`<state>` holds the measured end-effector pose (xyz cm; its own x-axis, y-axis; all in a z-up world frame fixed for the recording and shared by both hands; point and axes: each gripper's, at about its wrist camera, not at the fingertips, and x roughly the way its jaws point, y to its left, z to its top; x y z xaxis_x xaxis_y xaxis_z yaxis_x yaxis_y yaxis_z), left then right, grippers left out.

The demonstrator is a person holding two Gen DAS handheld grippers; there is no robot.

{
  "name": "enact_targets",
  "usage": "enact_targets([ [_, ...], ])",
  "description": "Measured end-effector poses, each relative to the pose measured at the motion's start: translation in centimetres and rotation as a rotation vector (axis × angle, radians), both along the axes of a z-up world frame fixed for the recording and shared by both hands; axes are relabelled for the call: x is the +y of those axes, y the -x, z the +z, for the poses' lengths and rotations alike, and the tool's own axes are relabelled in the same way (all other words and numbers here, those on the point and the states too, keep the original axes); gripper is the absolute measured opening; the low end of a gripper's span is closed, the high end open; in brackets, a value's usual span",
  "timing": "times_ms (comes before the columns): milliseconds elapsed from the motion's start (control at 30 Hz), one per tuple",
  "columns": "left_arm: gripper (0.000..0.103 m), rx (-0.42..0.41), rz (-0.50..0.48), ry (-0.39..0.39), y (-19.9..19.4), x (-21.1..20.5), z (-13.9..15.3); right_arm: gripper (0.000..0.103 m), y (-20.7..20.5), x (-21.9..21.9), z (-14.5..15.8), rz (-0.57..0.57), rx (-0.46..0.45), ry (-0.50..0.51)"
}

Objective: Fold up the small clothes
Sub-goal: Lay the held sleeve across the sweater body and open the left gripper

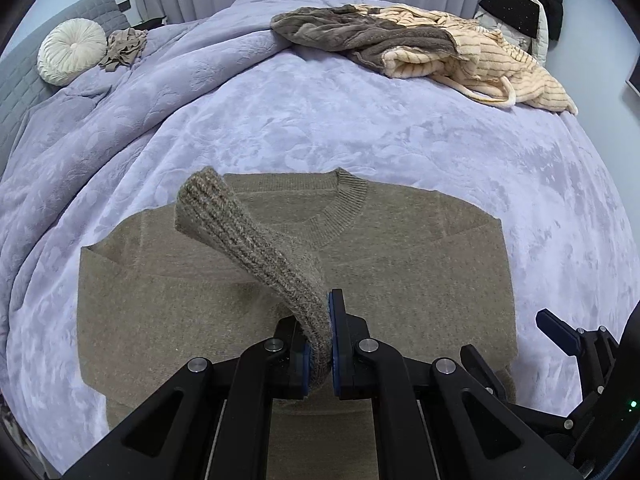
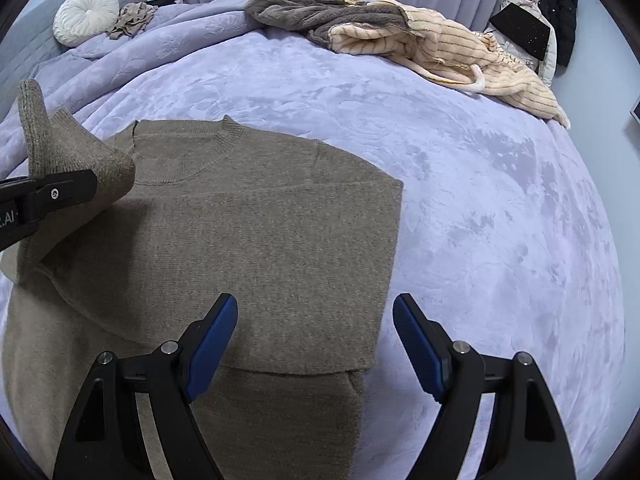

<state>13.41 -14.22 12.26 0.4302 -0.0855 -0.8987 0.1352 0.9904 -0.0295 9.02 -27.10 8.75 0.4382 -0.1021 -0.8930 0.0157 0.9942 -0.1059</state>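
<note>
sweater (image 2: 248, 216) lies flat on your lavender bedspread (image 2: 500, 208), right sleeve already folded in. your left gripper (image 1: 320, 344) pinches the ribbed cuff (image 1: 248, 240) mid-fold (sleeve raised over the chest); right gripper (image 2: 314, 344) hovers wide, empty. bottom fold remains.

Only one piece of lettering can be read. In the right wrist view, white characters reading ".AI" are printed on the black body of the left claw (image 2: 48, 196), at the far left edge of the frame; whatever precedes them is cut off by the frame edge, so the full word cannot be told. A small round white mark is seen on the same black part, just right of the letters, but it cannot be read as a character. In the left wrist view no text, label, brand or number can be made out on anything.
</note>
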Motion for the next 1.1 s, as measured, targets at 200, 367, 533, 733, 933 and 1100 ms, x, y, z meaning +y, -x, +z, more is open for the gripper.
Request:
enact_targets([
  [200,0.008,0.020,-0.033,-0.032,0.4,-3.0,-1.6,0.083,0.5,-2.1,-0.5,-0.032,-0.002,-0.015],
  [367,0.008,0.028,-0.067,-0.059,0.9,-5.7,-2.8,0.083,1.4,-4.4,-0.8,-0.076,-0.007,-0.040],
  [533,0.008,0.030,-0.097,-0.080,1.2,-8.2,-3.5,0.083,2.3,-6.1,-0.9,-0.104,-0.014,-0.052],
  [733,0.008,0.051,-0.116,-0.123,1.3,-9.9,-5.3,0.083,3.1,-7.7,-1.0,-0.127,-0.019,-0.054],
  [933,0.031,0.079,-0.142,-0.114,1.5,-10.3,-6.6,0.083,3.7,-8.6,-1.2,-0.140,-0.021,-0.056],
  [1100,0.100,0.033,-0.150,-0.104,2.2,-9.8,-6.0,0.083,4.4,-9.2,-1.3,-0.148,-0.022,-0.070],
])
